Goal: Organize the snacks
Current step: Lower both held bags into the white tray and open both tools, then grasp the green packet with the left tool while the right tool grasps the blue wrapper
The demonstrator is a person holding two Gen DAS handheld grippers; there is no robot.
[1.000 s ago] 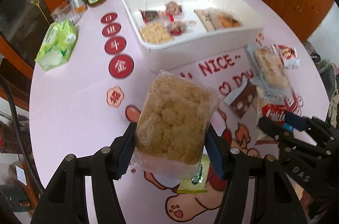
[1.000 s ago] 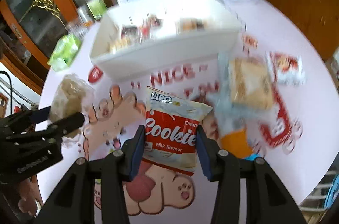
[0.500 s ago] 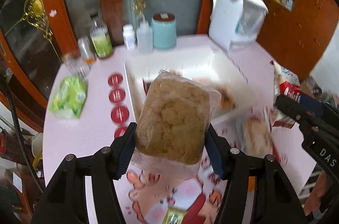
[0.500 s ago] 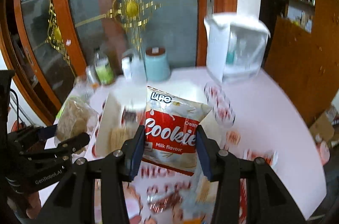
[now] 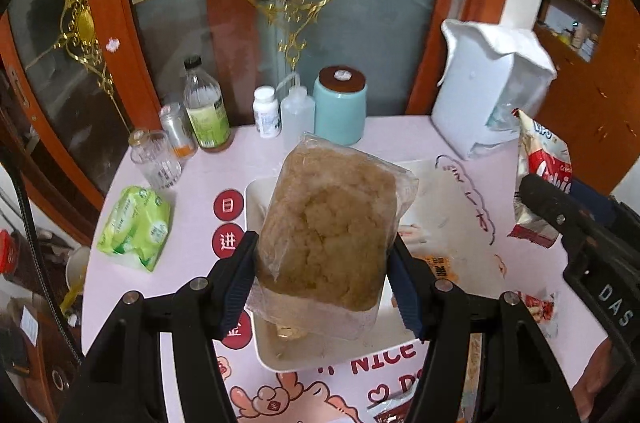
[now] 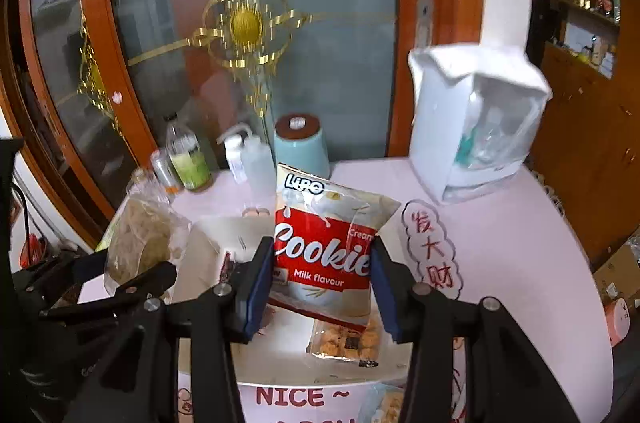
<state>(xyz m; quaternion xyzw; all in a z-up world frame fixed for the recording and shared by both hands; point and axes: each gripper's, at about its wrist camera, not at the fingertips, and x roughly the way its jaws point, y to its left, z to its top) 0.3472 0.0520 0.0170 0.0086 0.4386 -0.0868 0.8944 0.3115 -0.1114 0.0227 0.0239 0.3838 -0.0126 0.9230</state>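
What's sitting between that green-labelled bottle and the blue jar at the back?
In the left wrist view, a small white pill bottle and a clear squeeze bottle stand between the green-labelled bottle and the blue jar.

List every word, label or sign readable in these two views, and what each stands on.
"LiPO", "Cream", "Cookie", "Milk flavour": red and white cookie packet held in the right gripper.
"NICE ~": pink printed tablecloth.
"发大财": cloud outline on that tablecloth.
"日", "进": red round stickers on the tablecloth.
"DAS": black right gripper body.
Green bottle label and white pill bottle: too small to read.
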